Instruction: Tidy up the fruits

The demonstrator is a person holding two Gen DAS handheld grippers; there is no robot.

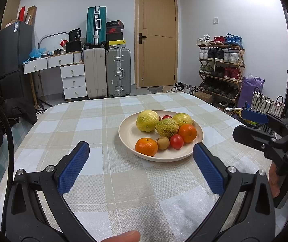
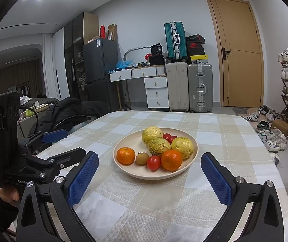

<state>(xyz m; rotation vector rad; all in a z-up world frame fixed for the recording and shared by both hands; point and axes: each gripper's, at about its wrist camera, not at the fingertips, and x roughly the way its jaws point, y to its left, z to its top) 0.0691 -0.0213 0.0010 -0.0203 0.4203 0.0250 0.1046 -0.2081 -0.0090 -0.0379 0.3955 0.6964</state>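
Cream-coloured and shallow, the plate (image 1: 127, 135) sits on the checked cloth of the bench (image 1: 107, 181), just ahead of both grippers, and all the fruit in sight lies on it.

From the left gripper (image 1: 142, 159), whose blue pads are spread wide with nothing between them, the fruit runs left to right: an orange (image 1: 146, 146) at the near rim straight ahead, a small brown fruit (image 1: 163, 143) touching it, a red tomato (image 1: 176, 141), and a second orange (image 1: 187, 133) ahead and to the right. Behind these are three yellow-green fruits (image 1: 167, 127), with more small red ones half hidden among them. The right gripper (image 2: 150, 176) is equally spread and empty, and points at the plate's near rim.

Fruit already gathered on one plate fits a finished sort, or a pile waiting to be moved elsewhere; no other container is visible, so I cannot tell which.

If a piece is to be lifted, the near orange looks easiest: it stands clear on its left side. Pads should straddle its widest part, closing gently, since round fruit rolls and the neighbouring brown fruit could be nudged. The tomato would want a softer squeeze.
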